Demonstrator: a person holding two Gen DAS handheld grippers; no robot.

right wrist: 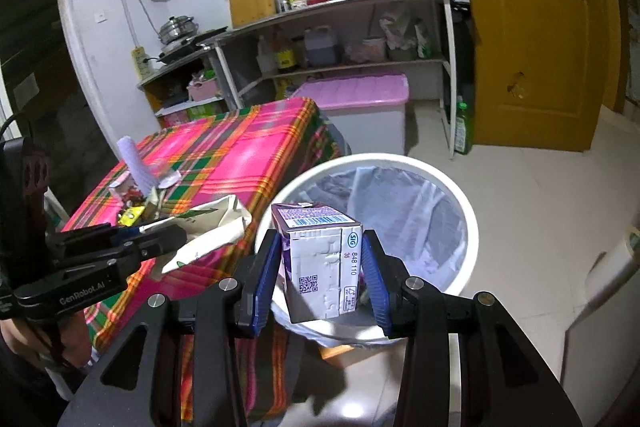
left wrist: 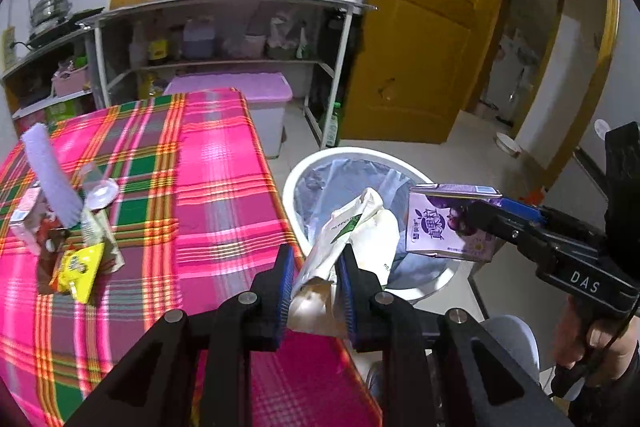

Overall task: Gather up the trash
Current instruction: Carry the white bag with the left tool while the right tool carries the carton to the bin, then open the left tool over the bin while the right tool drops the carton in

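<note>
My left gripper (left wrist: pixel 316 255) is shut on a crumpled white pouch (left wrist: pixel 352 227) with a green mark, held over the table's right edge beside the bin. My right gripper (right wrist: pixel 320 239) is shut on a purple drink carton (right wrist: pixel 320 267), which hangs above the near rim of the white trash bin (right wrist: pixel 472 219). The bin has a clear liner. In the left wrist view the carton (left wrist: pixel 444 223) and the right gripper (left wrist: pixel 476 223) are over the bin (left wrist: pixel 320 163). The right wrist view shows the left gripper (right wrist: pixel 172 235) with the pouch (right wrist: pixel 212 227). More trash (left wrist: pixel 76 259) lies on the plaid table (left wrist: pixel 208 163).
A lilac ribbed tube (left wrist: pixel 52 183) and a clear cup (left wrist: pixel 100 187) stand in the trash pile. Behind the table are a metal shelf (left wrist: pixel 224 3), a pink-lidded storage box (left wrist: pixel 240 87) and a green bottle (left wrist: pixel 334 123). A yellow door (left wrist: pixel 420 27) stands open.
</note>
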